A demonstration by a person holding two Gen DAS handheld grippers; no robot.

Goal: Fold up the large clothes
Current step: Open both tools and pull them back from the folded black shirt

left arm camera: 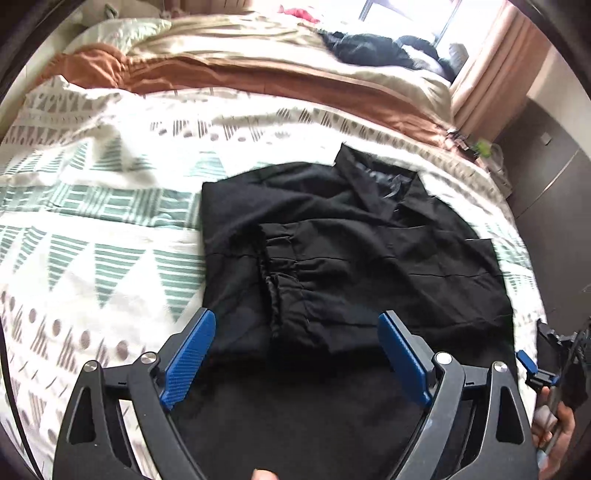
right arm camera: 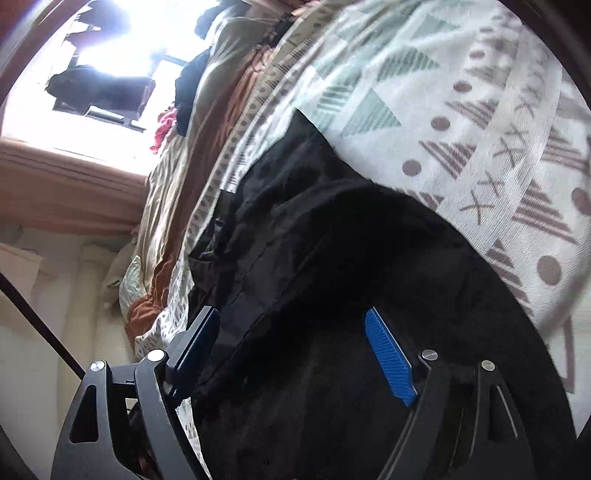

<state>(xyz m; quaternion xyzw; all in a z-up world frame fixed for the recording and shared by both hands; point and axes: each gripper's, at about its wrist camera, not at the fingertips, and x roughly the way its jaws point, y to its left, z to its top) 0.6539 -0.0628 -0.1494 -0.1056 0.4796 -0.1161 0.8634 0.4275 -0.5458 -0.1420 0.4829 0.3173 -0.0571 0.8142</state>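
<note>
Broadly, a bed (left arm camera: pixel 110 206) is seen covered by a soft quilted cover printed with green and brown triangles, dots and stripes; beyond it, one rust-brown blanket (left arm camera: pixel 229 79) and one beige sheet (left arm camera: pixel 258 40) lie rumpled. One window (left arm camera: pixel 406 14), overexposed, is flanked by a pinkish curtain (left arm camera: pixel 495 70). One large black garment (left arm camera: pixel 351 251), of matte woven cloth, is laid partly folded on the cover near the bed's edge, a gathered cuff resting on top. A second dark heap (left arm camera: pixel 373 50) lies by the window. Two grippers are shown: the left gripper (left arm camera: pixel 297 347) and the right gripper (right arm camera: pixel 293 341), each with ribbed blue pads (left arm camera: pixel 188 358), are held spread wide above the garment, nothing clamped.
</note>
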